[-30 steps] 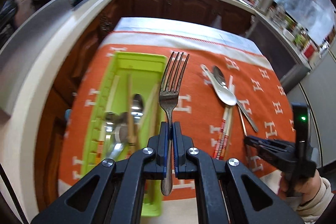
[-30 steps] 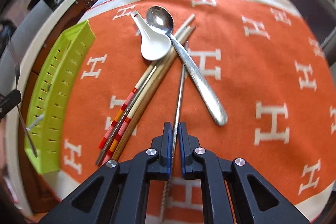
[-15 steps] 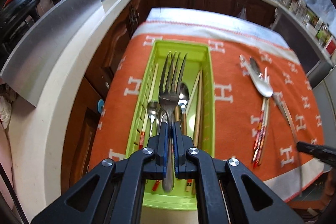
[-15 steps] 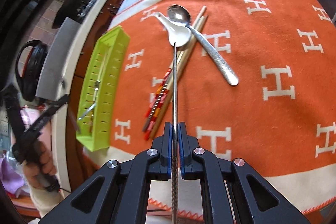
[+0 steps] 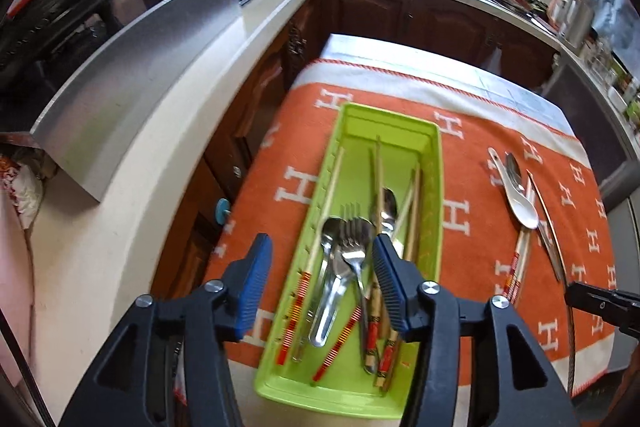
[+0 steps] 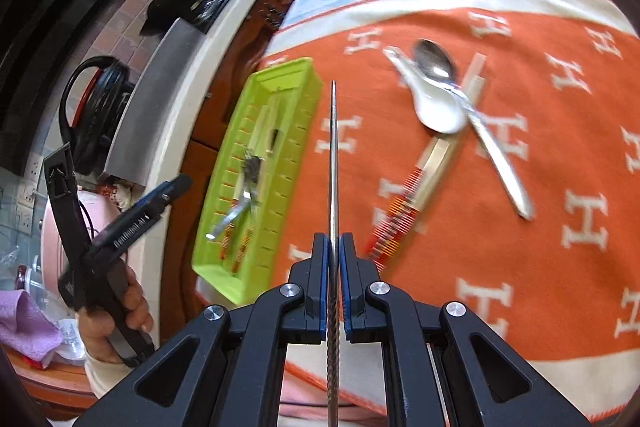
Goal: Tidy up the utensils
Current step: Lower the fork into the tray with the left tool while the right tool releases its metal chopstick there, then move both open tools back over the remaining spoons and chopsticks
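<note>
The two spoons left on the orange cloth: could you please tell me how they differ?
The white spoon is short, broad and looks ceramic; the metal spoon is slim and shiny, with a much longer handle. The white spoon's handle points to the far left, while the metal spoon's runs to the near right. Both lie bowl-up on the orange cloth, crossing the chopsticks, outside the green tray.

The left wrist view looks steeply down, close above the lime-green plastic utensil tray (image 5: pixel 432 187), facing the far kitchen window. The right wrist view sits higher and further right, looking down across the orange H-patterned cloth (image 6: pixel 540 187). Both views share tray and cloth.
</note>
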### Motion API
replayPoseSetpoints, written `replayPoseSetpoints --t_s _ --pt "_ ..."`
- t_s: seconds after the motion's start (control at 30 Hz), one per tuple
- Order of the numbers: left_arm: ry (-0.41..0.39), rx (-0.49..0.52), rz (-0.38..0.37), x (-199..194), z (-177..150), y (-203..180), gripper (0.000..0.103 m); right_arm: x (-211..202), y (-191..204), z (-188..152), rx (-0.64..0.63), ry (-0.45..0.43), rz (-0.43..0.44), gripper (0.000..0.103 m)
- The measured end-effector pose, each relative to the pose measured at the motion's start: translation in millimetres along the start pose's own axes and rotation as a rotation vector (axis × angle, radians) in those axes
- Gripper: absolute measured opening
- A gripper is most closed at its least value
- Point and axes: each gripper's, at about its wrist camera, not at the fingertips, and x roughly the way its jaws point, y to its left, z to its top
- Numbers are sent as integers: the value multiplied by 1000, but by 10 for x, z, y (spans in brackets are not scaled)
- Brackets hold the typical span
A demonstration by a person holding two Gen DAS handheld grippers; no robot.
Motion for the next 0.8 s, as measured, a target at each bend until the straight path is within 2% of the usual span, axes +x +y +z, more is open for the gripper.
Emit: replayPoseSetpoints --t_s 0.1,0.23,0.33,0.43,0.5,0.63,0.8 --pt "-7 -16 60 10 35 42 58 191 303 226 -18 10 17 5" --pt "-29 -29 98 -5 63 110 75 499 655 469 -22 30 39 5" --pt "-42 8 138 -18 85 115 83 728 817 608 -20 43 42 5" --pt "-54 20 164 -12 96 124 84 907 966 692 -29 43 28 6" --pt "-51 16 140 13 97 129 84 1002 1031 720 -33 42 18 7" --pt "-48 -9 129 29 88 164 84 1095 1051 732 -29 42 5 28" --pt "-48 -24 126 42 70 150 84 1021 933 644 -59 37 -3 29"
